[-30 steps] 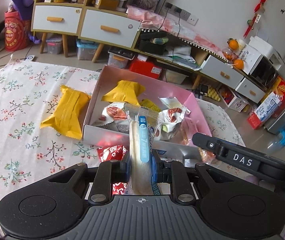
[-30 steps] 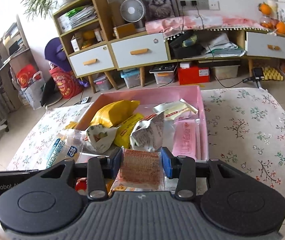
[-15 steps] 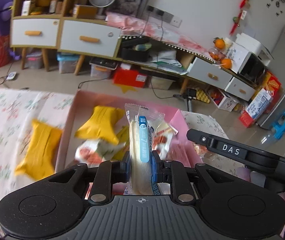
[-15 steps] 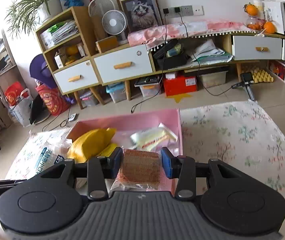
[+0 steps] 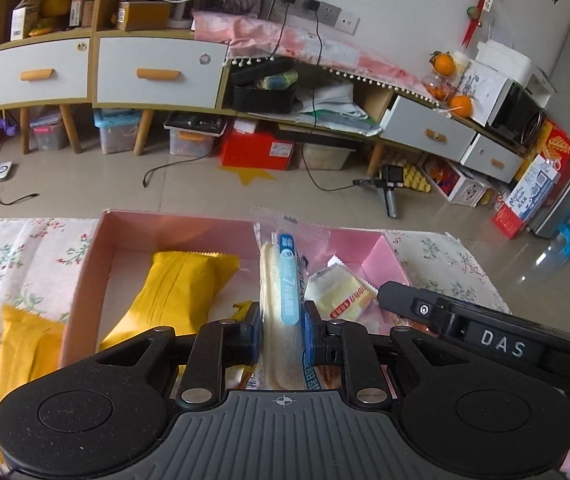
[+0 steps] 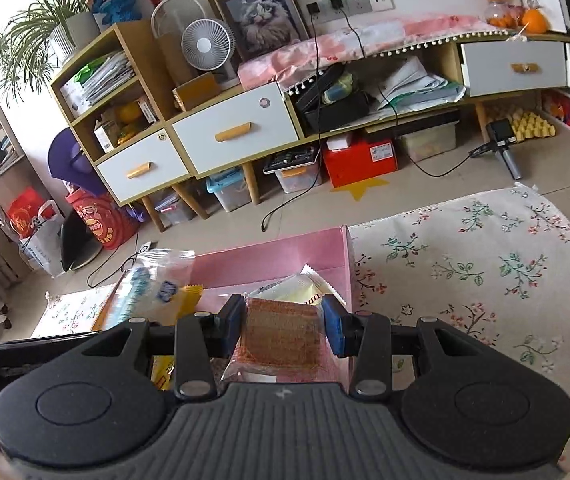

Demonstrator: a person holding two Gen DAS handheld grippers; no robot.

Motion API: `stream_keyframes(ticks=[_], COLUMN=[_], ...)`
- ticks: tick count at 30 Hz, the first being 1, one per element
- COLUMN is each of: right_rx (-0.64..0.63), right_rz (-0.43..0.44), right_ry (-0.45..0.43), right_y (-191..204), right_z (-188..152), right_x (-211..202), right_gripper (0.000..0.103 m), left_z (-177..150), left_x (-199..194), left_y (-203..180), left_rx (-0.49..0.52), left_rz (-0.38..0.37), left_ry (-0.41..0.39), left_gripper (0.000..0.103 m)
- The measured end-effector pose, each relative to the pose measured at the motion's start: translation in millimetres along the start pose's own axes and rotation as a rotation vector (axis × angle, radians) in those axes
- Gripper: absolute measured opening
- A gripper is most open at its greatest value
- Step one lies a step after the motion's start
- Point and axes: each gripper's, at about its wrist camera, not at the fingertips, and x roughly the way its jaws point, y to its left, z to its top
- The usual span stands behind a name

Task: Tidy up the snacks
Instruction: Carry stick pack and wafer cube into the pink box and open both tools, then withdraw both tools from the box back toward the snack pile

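My left gripper (image 5: 281, 330) is shut on a clear-wrapped pale bread snack with a blue label (image 5: 283, 300), held upright above the pink box (image 5: 85, 280). My right gripper (image 6: 283, 330) is shut on a brown wafer packet (image 6: 281, 336), over the pink box's (image 6: 269, 258) right side. In the box lie a yellow packet (image 5: 177, 292) and a pale yellow packet with a red stripe (image 5: 343, 294), which also shows in the right wrist view (image 6: 299, 286). The left-held snack appears at the left of the right wrist view (image 6: 145, 284).
Another yellow packet (image 5: 25, 344) lies on the floral tablecloth (image 6: 485, 264) left of the box. The right gripper's black body (image 5: 485, 336) crosses the left wrist view. Beyond the table edge are the floor, low cabinets (image 5: 157, 72) and storage boxes.
Both grippers have lifted and tilted up with their snacks still held. The box now sits lower in both views, and more of the room shows.
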Motion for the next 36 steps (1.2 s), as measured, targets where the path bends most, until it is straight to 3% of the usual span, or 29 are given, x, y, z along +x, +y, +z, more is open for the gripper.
stream_keyframes(ticks=[4, 10, 12, 16, 18, 23, 36], right_rx=[0.009, 0.021, 0.019, 0.013, 0.005, -0.03, -0.146], right_rz=[0.015, 0.028, 0.025, 0.02, 0.013, -0.003, -0.048], right_ry=[0.003, -0.016, -0.021, -0.017, -0.01, 0.017, 0.077], right_y=[0, 1, 2, 5, 8, 16, 35], right_z=[1, 5, 6, 6, 6, 3, -22], right_x=[4, -4, -8, -14, -18, -32, -68], right_gripper=[0.043, 0.056, 0.06, 0.067, 0.071, 0.084, 0.101], left_z=[-2, -6, -7, -12, -15, -31, -79], left_x=[5, -11, -17, -32, -41, -68, -123], left_y=[-2, 2, 2, 1, 1, 1, 3], left_rx=[0.021, -0.024, -0.02, -0.004, -0.001, 0.026, 0.004], left_rz=[0.006, 0.005, 0.014, 0.027, 0.035, 0.068, 0.137], left_ry=[-0.031, -0.086, -0.084, -0.082, -0.082, -0.068, 0.008], left_gripper=[0.02, 0.038, 0.047, 0.055, 0.065, 0.079, 0.096])
